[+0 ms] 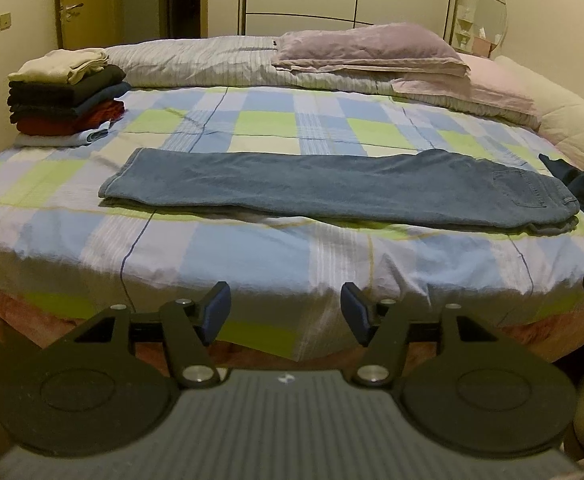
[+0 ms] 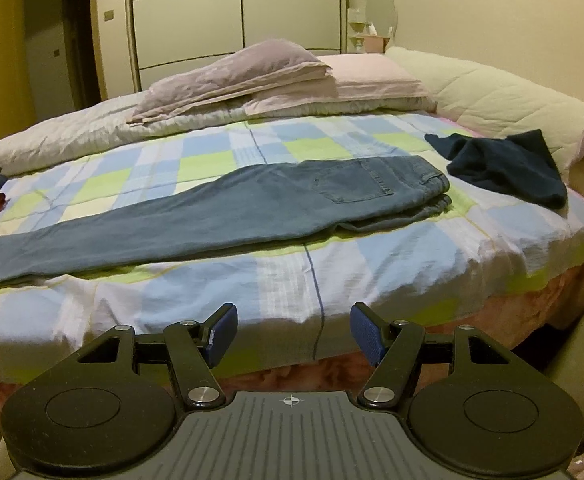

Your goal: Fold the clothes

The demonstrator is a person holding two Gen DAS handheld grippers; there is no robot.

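L gripper (image 1: 286, 312) is hanging just off the near edge of the bed, jaws spread w/ nothing btwn them; its blue ribbed pads (image 1: 216, 308) are facing each other on black hinged arms. R gripper (image 2: 293, 332) is sitting the same way, jaws wide apart and empty, over the checked bedsheet (image 2: 276, 280), which is wrinkling in blue, green and white squares.

Beyond both, the blue jeans (image 1: 331, 184) are lying flat across the sheet, folded lengthwise into one long denim strip, hems at left, waist and back pocket at right, well apart from both grippers.

L view is showing the whole stack of folded clothes (image 1: 66, 94) at far left – cream, black, blue, red layers; R view is catching only its edge. R view is showing the crumpled dark navy garment (image 2: 503, 168) in full, just past the waistband; L view is clipping it. Lilac pillows (image 2: 244, 76) and a striped quilt (image 1: 196, 60) are lying behind
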